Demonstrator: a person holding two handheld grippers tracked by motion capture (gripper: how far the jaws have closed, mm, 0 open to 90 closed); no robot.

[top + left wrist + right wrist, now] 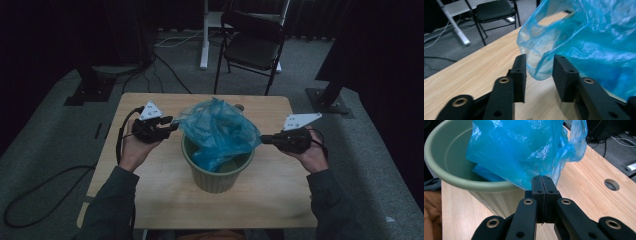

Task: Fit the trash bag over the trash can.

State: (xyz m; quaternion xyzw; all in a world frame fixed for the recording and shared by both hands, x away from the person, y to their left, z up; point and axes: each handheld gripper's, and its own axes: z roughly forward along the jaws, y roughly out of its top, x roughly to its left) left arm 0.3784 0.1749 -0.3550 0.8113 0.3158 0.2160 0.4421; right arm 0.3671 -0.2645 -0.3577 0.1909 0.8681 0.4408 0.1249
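The thin blue plastic bag (218, 131) looked light, soft and slippery. The right claw (542, 180) was clamped on its edge; the left claw (539, 72) stood apart around the opposite edge.

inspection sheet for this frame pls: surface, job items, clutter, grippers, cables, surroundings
Surface: light wooden table with a round cable hole.
Job's things: green bin mid-table; blue plastic bag partly inside it, bunched above the rim.
Clutter: nothing seen.
Grippers: left gripper open, a bag edge hanging between the jaws, pads not pressing it; right gripper shut on the bag's edge.
Cables: black cable trails from the left gripper; more cables lie on the floor behind the table.
Surroundings: grey carpet, black folding chair, white desk leg, dark stands at both sides.
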